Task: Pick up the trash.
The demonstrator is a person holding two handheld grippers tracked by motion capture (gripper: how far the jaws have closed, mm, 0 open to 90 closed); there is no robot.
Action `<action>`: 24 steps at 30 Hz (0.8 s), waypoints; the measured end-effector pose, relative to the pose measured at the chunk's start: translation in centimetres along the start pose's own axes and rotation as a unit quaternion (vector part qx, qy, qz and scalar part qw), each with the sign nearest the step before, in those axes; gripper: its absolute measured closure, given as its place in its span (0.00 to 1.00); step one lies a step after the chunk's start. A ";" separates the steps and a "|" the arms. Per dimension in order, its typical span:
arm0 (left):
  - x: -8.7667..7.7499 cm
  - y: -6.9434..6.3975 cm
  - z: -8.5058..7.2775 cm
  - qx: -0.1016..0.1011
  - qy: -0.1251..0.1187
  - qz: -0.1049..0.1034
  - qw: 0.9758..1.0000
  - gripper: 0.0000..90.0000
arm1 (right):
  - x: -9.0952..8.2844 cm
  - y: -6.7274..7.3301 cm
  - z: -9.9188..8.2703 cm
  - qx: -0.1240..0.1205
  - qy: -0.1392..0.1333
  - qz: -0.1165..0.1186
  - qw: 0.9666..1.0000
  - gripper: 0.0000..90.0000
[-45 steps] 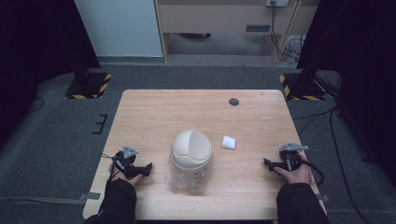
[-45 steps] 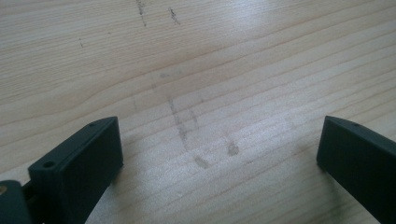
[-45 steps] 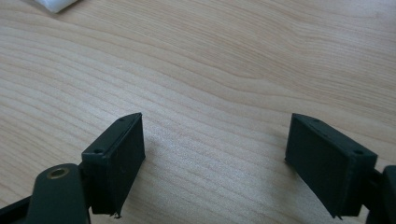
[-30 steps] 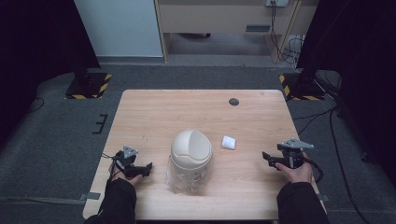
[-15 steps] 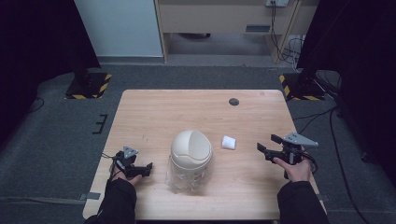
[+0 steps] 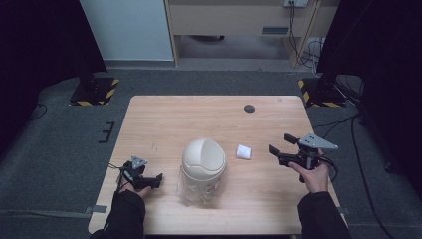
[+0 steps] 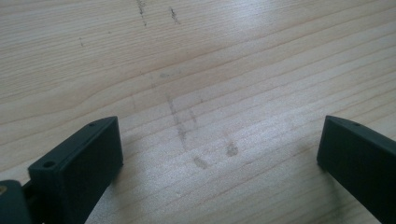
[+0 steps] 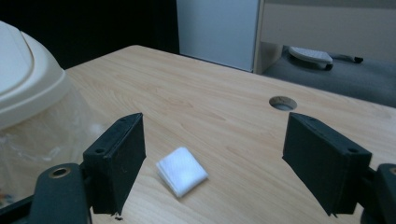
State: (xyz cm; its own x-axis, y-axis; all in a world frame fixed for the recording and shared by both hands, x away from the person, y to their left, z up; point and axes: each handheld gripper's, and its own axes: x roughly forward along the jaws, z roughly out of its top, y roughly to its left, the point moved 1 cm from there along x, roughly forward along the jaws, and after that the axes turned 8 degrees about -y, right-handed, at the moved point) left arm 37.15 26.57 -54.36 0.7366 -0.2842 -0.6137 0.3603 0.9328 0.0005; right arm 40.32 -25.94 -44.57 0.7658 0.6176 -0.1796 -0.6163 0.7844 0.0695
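Note:
A small bin (image 6: 201, 172) with a cream domed lid and a clear body stands near the front middle of the wooden table (image 6: 199, 119). Just right of it lies a folded white pad (image 6: 244, 152). My right gripper (image 6: 281, 144) is lifted off the table, open, its jaws pointing left at the pad; the right gripper view has the white pad (image 8: 182, 171) between and beyond its open jaws, with the bin (image 8: 32, 102) at the left. My left gripper (image 6: 158, 180) rests open on the table left of the bin, bare wood between its jaws.
A round cable hole (image 6: 249, 108) sits in the table's far right part, also the cable hole (image 8: 283, 103) beyond the pad. Grey carpet, a white panel (image 6: 127, 27) and black stands with striped bases (image 6: 94, 92) lie past the table.
The right gripper has risen from the table and moved left and forward towards the white pad. The left gripper has stayed where it was.

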 end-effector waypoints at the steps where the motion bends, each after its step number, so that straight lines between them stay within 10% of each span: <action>1: 0.0 0.0 0.0 0.000 0.000 0.000 1.000 0.00 | 0.0 0.0 0.0 0.000 0.000 0.000 1.000 0.23; 24: 0.0 -0.1 0.0 -0.001 0.000 0.002 1.000 0.00 | 4.5 4.4 7.3 -0.010 -0.042 0.076 0.996 0.21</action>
State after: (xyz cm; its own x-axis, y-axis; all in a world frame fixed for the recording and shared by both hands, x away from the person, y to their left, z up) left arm 37.15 26.51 -54.36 0.7383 -0.2811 -0.6131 0.3563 0.9344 0.0006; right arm 42.34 -19.28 -37.91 0.6759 0.7320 -0.0856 -0.7289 0.6811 0.0693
